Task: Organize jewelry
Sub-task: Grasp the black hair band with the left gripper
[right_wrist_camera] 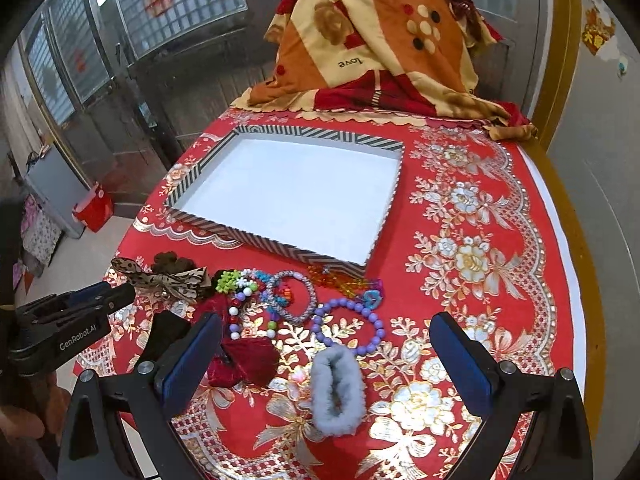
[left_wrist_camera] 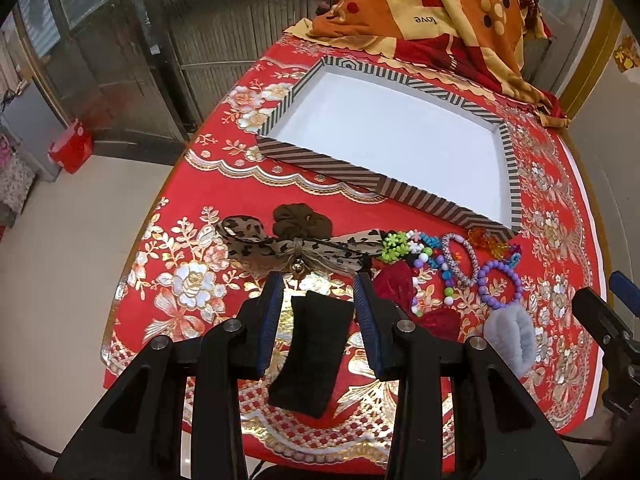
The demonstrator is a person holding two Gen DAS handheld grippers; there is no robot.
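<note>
A striped box lid with a white inside lies on the red tablecloth. In front of it lie a leopard bow, a brown scrunchie, several bead bracelets including a purple one, a dark red scrunchie, a grey fluffy scrunchie and a black band. My left gripper is open, its fingers either side of the black band. My right gripper is wide open over the grey scrunchie.
A folded orange and red blanket sits at the table's far end. The table's left edge drops to the floor, where a red bag stands. The right gripper shows in the left wrist view.
</note>
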